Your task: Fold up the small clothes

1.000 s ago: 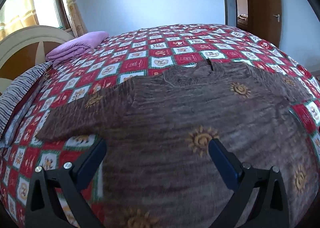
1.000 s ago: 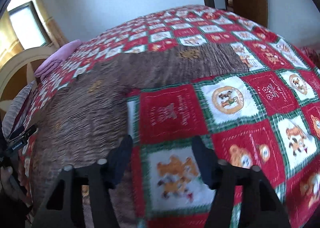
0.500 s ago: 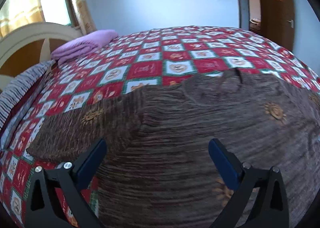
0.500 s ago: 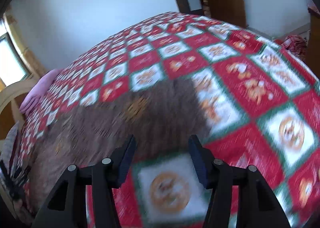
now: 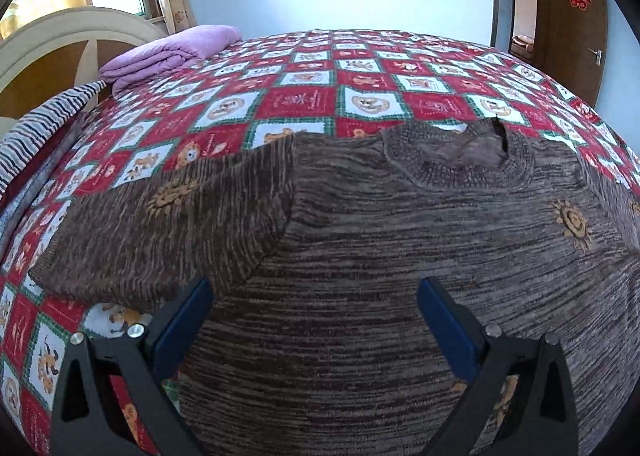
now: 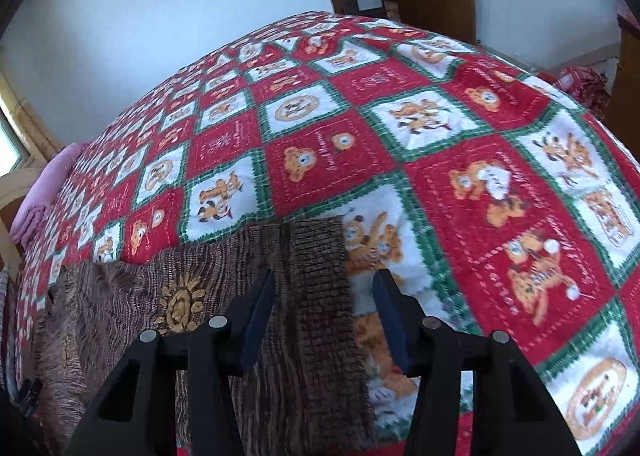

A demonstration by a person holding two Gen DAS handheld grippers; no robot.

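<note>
Brown knit lay under both my tools: left tool (image 5: pixel 312 332) gaped wide, holding nothing, above the sweater (image 5: pixel 380 256); right tool (image 6: pixel 324 320) half-open straddled the sleeve cuff (image 6: pixel 316 280) at twelve o'clock. Spread on the bed (image 6: pixel 460 159), soft, floppy; I'd pinch that cuff.

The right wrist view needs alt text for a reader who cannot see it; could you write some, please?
An open right hand-held gripper straddles the cuff end of a brown knitted sweater sleeve lying flat on a red, white and green patchwork bedspread.
</note>
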